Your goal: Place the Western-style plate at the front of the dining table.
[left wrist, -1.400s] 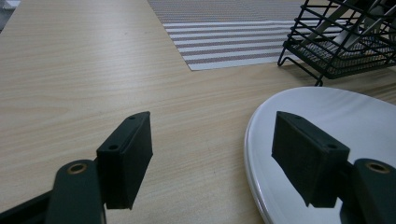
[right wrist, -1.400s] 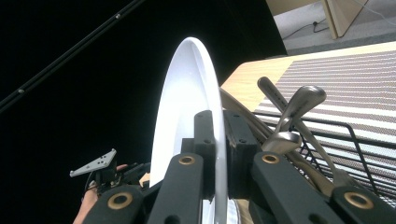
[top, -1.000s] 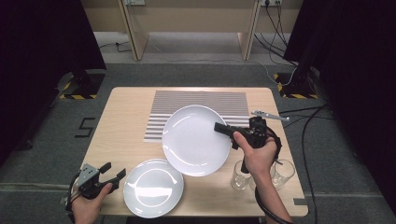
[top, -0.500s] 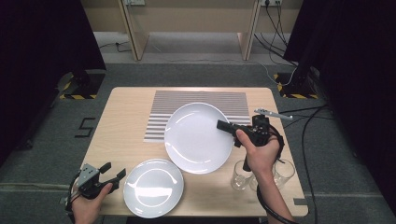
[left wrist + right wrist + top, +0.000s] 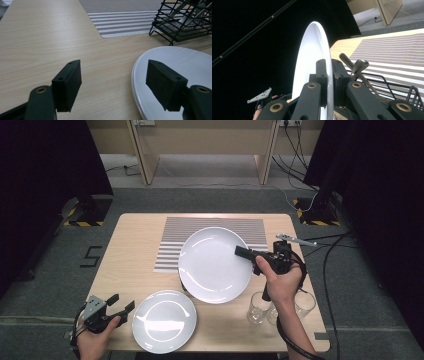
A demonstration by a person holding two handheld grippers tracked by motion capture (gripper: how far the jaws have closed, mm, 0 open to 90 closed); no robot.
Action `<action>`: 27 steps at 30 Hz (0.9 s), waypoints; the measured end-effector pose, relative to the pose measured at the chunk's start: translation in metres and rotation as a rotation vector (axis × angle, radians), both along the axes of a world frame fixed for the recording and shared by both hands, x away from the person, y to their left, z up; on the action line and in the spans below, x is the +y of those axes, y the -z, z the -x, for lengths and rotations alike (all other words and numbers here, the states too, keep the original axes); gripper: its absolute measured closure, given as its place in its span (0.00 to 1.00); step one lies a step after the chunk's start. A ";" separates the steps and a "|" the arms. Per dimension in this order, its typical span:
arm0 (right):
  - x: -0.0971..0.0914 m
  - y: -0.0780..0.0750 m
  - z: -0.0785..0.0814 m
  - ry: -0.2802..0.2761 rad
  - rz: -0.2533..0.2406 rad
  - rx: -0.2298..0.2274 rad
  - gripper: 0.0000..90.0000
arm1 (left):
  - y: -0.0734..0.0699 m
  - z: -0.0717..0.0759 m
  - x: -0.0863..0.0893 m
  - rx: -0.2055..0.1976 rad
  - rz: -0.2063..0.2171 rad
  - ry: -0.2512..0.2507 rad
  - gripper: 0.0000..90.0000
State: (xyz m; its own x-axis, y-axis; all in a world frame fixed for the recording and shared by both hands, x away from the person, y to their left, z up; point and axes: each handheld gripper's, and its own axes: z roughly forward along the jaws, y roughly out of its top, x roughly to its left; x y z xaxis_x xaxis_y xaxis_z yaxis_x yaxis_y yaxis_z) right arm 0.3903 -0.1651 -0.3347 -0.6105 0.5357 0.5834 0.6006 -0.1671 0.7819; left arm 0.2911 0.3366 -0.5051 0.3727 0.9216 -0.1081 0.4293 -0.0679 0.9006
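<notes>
A: Carrying the large plate [image 5: 214,265] with my right gripper [image 5: 243,252] — jaws clamped on its right rim. In the right gripper view the plate [image 5: 312,60] stands edge-on between the pads, so it's off the tabletop [image 5: 135,255] and tilted, hanging over the near edge of the striped mat [image 5: 172,237].

B: Which step, you reckon?

A: Mid-transport, I'd say. Looks headed for the black wire rack [image 5: 183,22] under it, which sits at the mat's near edge.

B: What's in the rack?

A: Metal utensils. A spoon [image 5: 358,66] sticks up from it in the right gripper view. Can't tell what else, and I can't see a free slot from here.

B: Left side?

A: Left gripper [image 5: 112,306] hovers at the near left corner, jaws released, nothing between them. Small plate [image 5: 164,321] lies flat just right of it, empty.

B: Glasses?

A: Two clear glasses [image 5: 260,309] near right, beneath my right forearm. They look empty.

B: Next move?

A: Likely bring the plate upright over a rack slot, lower it clear of the spoon, then let go. Risk is the rim slipping in the pads, or my arm knocking a glass.
</notes>
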 end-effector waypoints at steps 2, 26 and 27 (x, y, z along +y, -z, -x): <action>-0.001 -0.001 -0.001 0.000 -0.002 0.003 0.95 | 0.000 0.000 0.000 0.000 0.001 0.000 0.31; -0.009 -0.003 -0.007 0.030 -0.032 0.014 0.95 | 0.000 0.000 0.000 0.001 0.002 -0.002 0.31; -0.009 -0.003 -0.007 0.030 -0.032 0.014 0.95 | 0.000 0.000 0.000 0.001 0.002 -0.002 0.31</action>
State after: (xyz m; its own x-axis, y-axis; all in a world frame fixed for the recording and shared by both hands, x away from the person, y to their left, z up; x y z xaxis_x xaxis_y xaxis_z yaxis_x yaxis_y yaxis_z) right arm 0.3978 -0.1737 -0.3313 -0.5861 0.5347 0.6087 0.6055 -0.2101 0.7676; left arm 0.2913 0.3368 -0.5056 0.3710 0.9221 -0.1101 0.4302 -0.0655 0.9003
